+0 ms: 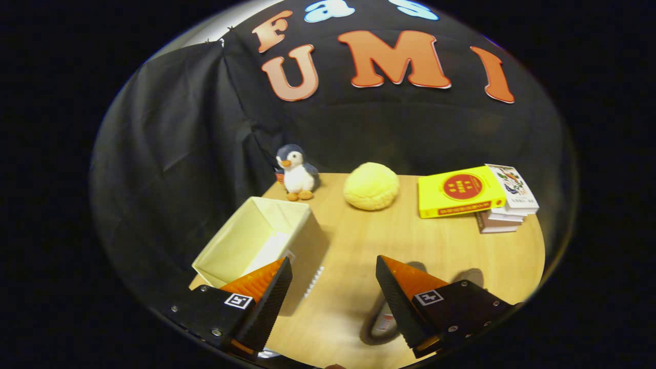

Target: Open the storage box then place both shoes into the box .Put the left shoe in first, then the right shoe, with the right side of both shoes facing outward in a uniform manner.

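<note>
Jaws spread empty, storage box (259, 238) ahead-left

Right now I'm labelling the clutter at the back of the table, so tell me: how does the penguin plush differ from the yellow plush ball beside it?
The penguin plush is grey and white with orange beak and feet; the yellow plush ball is one pale yellow. The penguin stands upright with a figure's shape; the ball is a rounded lump and looks wider. Both look soft and sit on the wooden table, well beyond the open gripper.

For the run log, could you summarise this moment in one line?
gripper: open, holding nothing | storage box: open, by left finger | shoe: partly visible beside right finger
</note>
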`<state>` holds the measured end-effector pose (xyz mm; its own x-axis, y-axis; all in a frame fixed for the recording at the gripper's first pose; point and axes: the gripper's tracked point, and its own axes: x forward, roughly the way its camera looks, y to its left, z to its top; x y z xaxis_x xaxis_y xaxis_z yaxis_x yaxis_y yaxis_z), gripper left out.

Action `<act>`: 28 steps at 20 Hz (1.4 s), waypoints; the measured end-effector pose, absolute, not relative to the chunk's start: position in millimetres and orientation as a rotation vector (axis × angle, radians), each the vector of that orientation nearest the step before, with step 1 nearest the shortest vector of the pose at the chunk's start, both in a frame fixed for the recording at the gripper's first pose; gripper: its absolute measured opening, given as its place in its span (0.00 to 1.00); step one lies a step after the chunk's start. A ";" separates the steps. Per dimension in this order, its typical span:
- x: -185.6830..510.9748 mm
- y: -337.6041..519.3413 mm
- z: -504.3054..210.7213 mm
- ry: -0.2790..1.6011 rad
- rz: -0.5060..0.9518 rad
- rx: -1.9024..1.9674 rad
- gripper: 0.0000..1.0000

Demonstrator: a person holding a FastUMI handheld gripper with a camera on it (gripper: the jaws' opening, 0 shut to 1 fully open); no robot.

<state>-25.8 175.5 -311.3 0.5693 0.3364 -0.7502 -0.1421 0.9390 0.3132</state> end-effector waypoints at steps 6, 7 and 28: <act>-80.7 114.1 -376.5 1.024 0.150 0.200 0.99; -88.0 108.6 -388.9 1.046 0.133 0.205 0.99; -82.7 97.1 -512.6 1.298 -0.019 0.260 0.13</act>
<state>-82.7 97.1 -512.6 0.2732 0.1314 -0.9529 0.1594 0.9707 0.1796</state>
